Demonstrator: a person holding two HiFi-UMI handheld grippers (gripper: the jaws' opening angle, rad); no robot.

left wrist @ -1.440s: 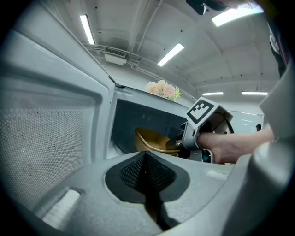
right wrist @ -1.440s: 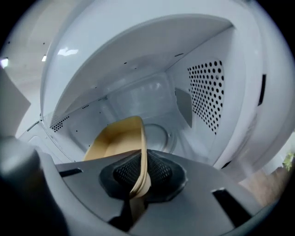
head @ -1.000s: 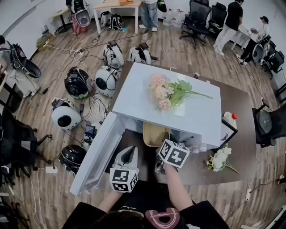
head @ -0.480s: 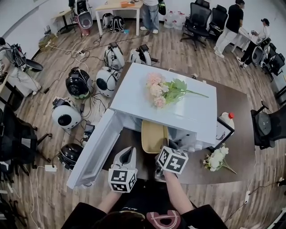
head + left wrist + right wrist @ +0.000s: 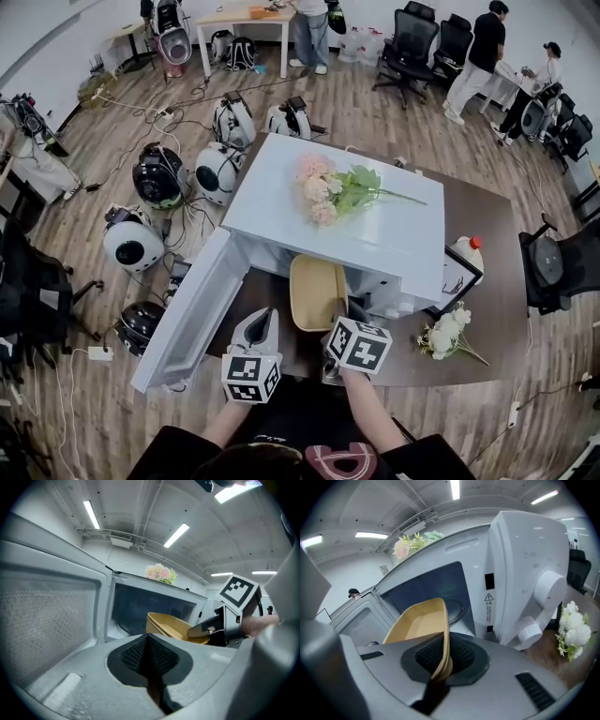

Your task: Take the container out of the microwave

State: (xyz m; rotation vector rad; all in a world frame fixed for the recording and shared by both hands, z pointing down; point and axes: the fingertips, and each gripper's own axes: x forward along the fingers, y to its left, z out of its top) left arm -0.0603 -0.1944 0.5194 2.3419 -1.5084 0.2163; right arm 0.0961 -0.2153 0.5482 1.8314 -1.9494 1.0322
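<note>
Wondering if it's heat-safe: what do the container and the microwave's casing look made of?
The container: probably plastic, matte tan, with a thin, evenly coloured wall and no visible grain; it could be bamboo fibre. The microwave: smooth glossy white casing with soft highlights; painted metal or plastic, can't tell which.

Seen from the head, the right gripper's [image 5: 342,321] cube [image 5: 359,344] hides the container's [image 5: 317,286] near corner. The microwave's [image 5: 337,220] top hides its cavity.

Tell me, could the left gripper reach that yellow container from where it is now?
Probably yes. The left gripper, jaws together and empty, sits beside the open door with nothing between it and the container, which the right gripper holds by its rim, partly out of the microwave.
</note>
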